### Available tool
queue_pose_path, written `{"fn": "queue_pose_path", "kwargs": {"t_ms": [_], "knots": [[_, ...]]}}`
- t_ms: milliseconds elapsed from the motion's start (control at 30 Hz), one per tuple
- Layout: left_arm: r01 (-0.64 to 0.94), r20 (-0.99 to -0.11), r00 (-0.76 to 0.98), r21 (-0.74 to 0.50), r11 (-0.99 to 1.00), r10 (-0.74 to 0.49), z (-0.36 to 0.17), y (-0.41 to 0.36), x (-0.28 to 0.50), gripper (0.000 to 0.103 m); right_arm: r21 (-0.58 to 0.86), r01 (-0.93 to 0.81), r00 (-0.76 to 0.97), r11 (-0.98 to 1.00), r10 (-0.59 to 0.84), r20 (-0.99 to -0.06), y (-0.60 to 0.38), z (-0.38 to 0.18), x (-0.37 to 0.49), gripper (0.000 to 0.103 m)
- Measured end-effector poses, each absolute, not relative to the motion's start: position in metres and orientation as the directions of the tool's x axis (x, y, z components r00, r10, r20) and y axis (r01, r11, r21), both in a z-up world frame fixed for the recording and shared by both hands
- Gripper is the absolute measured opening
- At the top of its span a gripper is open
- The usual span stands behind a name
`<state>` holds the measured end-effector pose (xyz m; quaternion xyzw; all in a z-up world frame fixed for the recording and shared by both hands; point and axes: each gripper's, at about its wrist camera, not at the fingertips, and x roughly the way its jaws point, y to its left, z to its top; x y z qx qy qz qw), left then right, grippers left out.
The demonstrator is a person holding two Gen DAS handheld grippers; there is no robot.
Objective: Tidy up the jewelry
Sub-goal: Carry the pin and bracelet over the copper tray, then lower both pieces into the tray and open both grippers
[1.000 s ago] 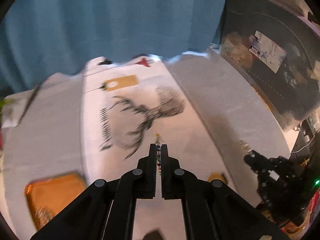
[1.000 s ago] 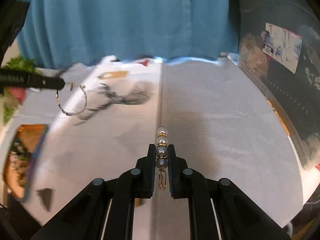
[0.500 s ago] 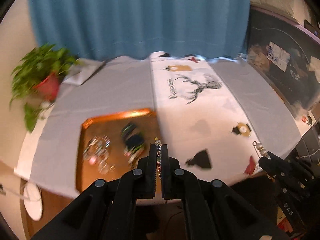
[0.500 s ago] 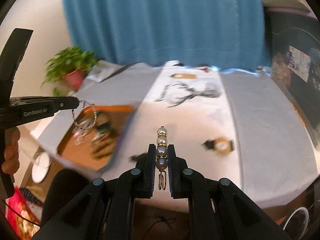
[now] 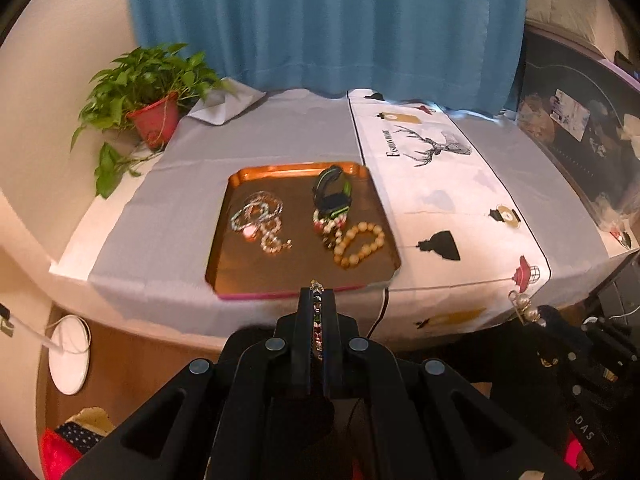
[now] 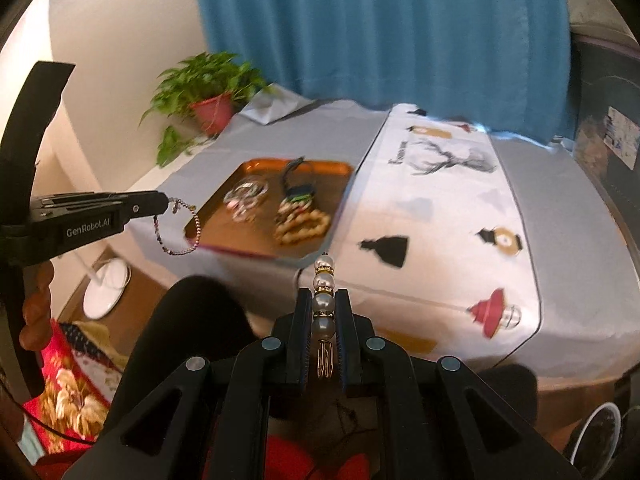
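An orange tray [image 5: 240, 176] on the table holds several bracelets, among them a tan bead bracelet [image 5: 360, 243] and a black and green band [image 5: 332, 190]. My left gripper [image 5: 317, 298] is shut on a thin beaded bracelet [image 6: 176, 226] that hangs from its tips off the table's front edge. My right gripper [image 6: 324, 300] is shut on a pearl hair clip [image 6: 324, 292], also held in front of the table. The tray shows in the right wrist view [image 6: 256, 166] too.
A potted plant [image 5: 152, 92] stands at the table's back left. A white runner with a deer print [image 5: 436, 148] crosses the grey cloth right of the tray. A blue curtain [image 5: 320, 24] hangs behind. A white round object [image 5: 68, 354] lies on the floor.
Both grippers have pulled back and up from the table surface, each still holding its piece. The tray and the table's front edge have come into view.
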<state>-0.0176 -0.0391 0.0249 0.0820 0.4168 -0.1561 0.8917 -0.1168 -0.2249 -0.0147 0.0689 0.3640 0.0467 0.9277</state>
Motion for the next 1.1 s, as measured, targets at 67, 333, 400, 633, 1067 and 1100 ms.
{"fn": "queue_pose_path", "kwargs": {"t_ms": [67, 333, 400, 633, 1067, 1100], "knots": [[0.342, -0.767, 0.607, 0.019, 0.940, -0.206, 0.024, -0.034, -0.021, 0.001, 0.164, -0.050, 0.723, 0.985, 0.149, -0.674, -0.218, -0.017, -0.121, 0.012], [0.320, -0.765, 0.613, 0.012, 0.947, -0.197, 0.023, -0.019, -0.021, 0.001, 0.157, -0.080, 0.709, 0.984, 0.167, -0.685, -0.199, -0.019, -0.121, 0.012], [0.316, -0.764, 0.615, 0.010, 0.949, -0.197, 0.023, -0.018, -0.018, 0.001, 0.152, -0.085, 0.709, 0.985, 0.167, -0.686, -0.197, -0.018, -0.117, 0.012], [0.307, -0.761, 0.624, 0.026, 0.951, -0.180, 0.023, -0.016, 0.005, 0.001, 0.135, -0.105, 0.709, 0.985, 0.169, -0.685, -0.190, -0.013, -0.093, 0.012], [0.292, -0.768, 0.621, 0.044, 0.955, -0.154, 0.008, -0.022, 0.091, 0.002, 0.136, -0.153, 0.713, 0.979, 0.205, -0.671, -0.172, -0.011, 0.002, 0.012], [0.289, -0.770, 0.620, 0.045, 0.956, -0.151, 0.005, -0.021, 0.097, 0.002, 0.138, -0.155, 0.713, 0.978, 0.207, -0.670, -0.171, -0.013, 0.014, 0.012]]}}
